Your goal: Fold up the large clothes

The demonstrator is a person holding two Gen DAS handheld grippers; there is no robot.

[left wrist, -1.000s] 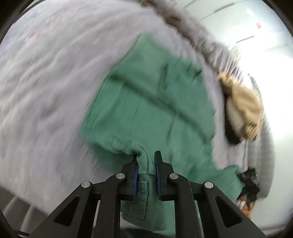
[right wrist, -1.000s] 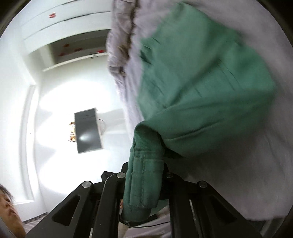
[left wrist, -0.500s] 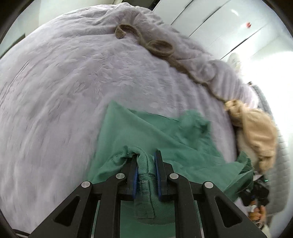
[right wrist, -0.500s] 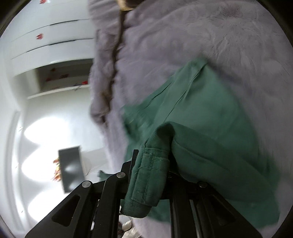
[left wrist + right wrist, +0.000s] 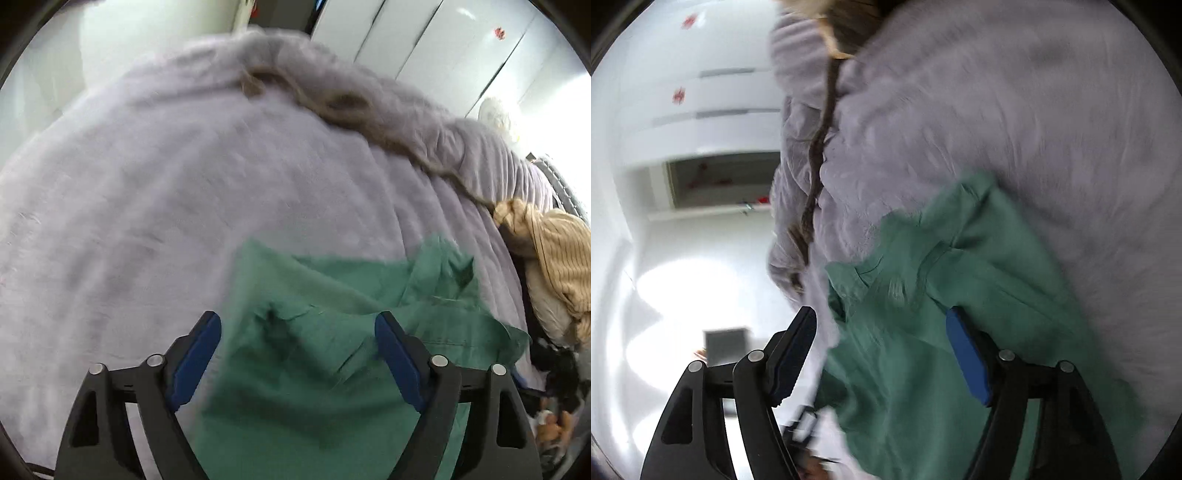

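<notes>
A green garment (image 5: pixel 332 350) lies crumpled on a lilac fleece bed cover (image 5: pixel 166 203). In the left wrist view my left gripper (image 5: pixel 297 349) hangs just over the cloth, its jaws opening wide, blue pads clear of the fabric lying below and between them. In the right wrist view the green garment (image 5: pixel 960 314) spreads near the bed's edge under my right gripper (image 5: pixel 882 350), whose jaws are also opening, and no pad presses on the cloth.
A tan knitted garment (image 5: pixel 554 266) lies at the right edge of the bed. A brown cord (image 5: pixel 332 99) runs along the folded-back cover. White wardrobe doors (image 5: pixel 443 55) stand behind. The bed cover (image 5: pixel 1034 129) ends at the left, with pale floor (image 5: pixel 683 295) beyond.
Both grippers carried the garment's waistband edge across the bed and lowered it, then let go. Both were shut on green cloth earlier and now stand wide apart over it.
</notes>
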